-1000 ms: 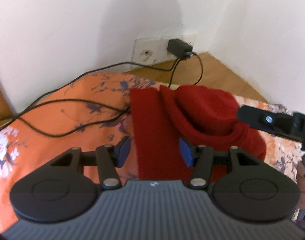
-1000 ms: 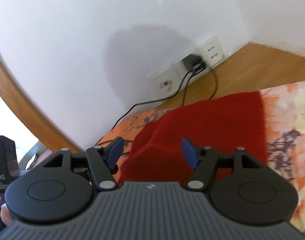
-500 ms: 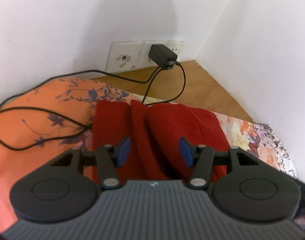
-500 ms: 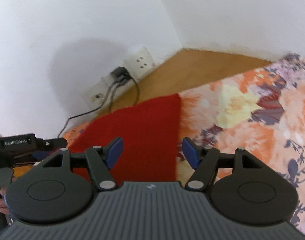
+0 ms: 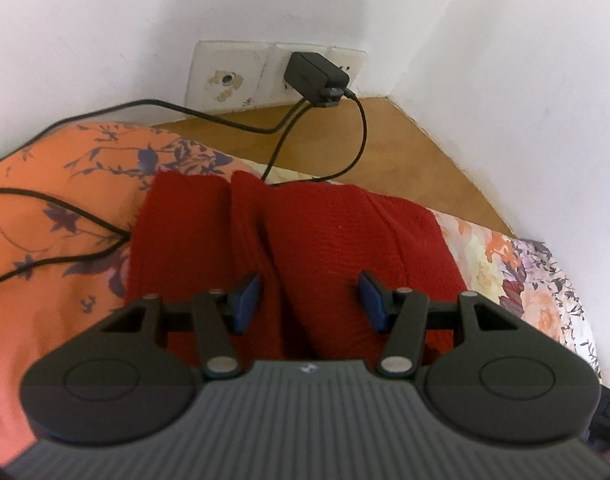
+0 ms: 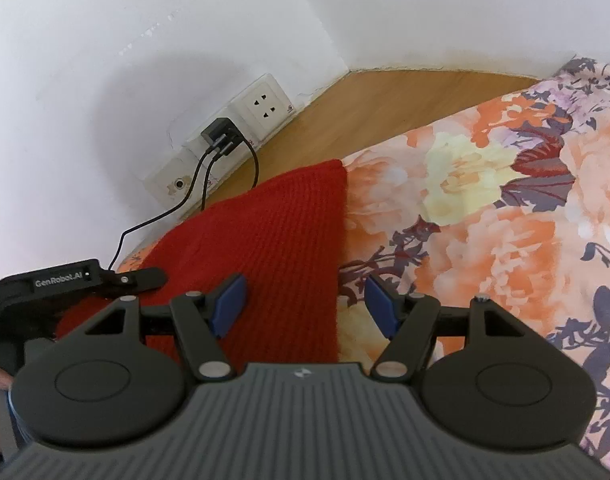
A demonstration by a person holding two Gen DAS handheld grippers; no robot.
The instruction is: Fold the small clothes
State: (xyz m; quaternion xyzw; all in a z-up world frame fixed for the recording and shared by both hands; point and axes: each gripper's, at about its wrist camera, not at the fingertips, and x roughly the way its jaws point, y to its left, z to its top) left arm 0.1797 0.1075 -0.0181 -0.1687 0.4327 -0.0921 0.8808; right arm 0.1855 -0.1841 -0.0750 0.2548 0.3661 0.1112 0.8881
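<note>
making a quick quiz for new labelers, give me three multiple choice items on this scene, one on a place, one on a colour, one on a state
1. Where does the knitted garment lie?
A. on the floral bedspread
B. on the wooden floor
C. on a chair

2. What colour is the garment?
A. blue
B. red
C. white

3. How do the left tongs stand?
A. shut on the garment
B. shut on a cable
C. open, holding nothing

Answers:
1 A: the garment rests on the floral bedspread.
2 B: it is plainly red in both views.
3 C: the left tongs show blue pads spread apart above the cloth.
</note>
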